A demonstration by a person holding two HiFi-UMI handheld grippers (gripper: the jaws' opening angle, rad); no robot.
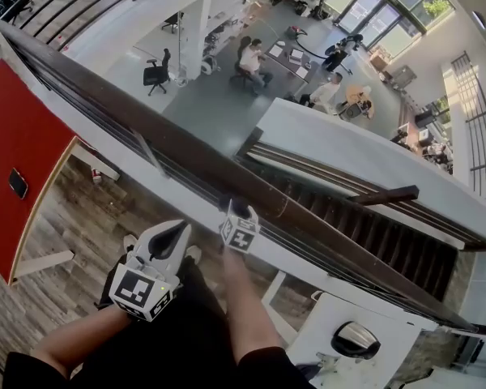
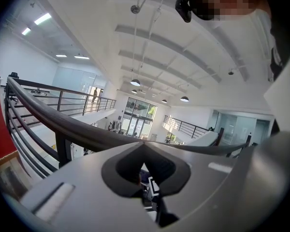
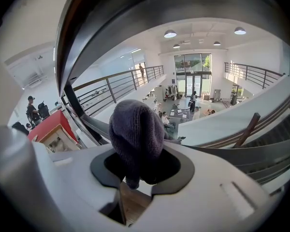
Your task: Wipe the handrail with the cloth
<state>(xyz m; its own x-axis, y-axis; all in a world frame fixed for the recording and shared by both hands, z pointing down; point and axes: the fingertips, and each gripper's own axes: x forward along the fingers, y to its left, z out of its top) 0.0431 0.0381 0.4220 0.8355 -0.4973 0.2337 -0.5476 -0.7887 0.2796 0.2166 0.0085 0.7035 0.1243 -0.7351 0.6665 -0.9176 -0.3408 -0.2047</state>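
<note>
The dark brown handrail [image 1: 186, 156] runs diagonally from upper left to lower right in the head view. My right gripper [image 1: 238, 217] is shut on a grey-purple knitted cloth [image 1: 240, 209], which sits against the rail's near side. In the right gripper view the cloth [image 3: 137, 129] bulges up out of the right gripper [image 3: 137, 153], and the handrail [image 3: 135, 13] arches close overhead. My left gripper [image 1: 178, 229] hangs just left of it, below the rail, shut and holding nothing. The left gripper view shows the left gripper [image 2: 144, 145] with its jaws meeting, and the handrail [image 2: 63, 124] crossing behind.
Thin lower rails [image 1: 324, 245] run under the handrail. Beyond it lies a drop to an office floor with people at desks [image 1: 287, 55], and a staircase [image 1: 389, 233] descends at right. A red panel [image 1: 16, 160] and a white table [image 1: 340, 347] stand on my side.
</note>
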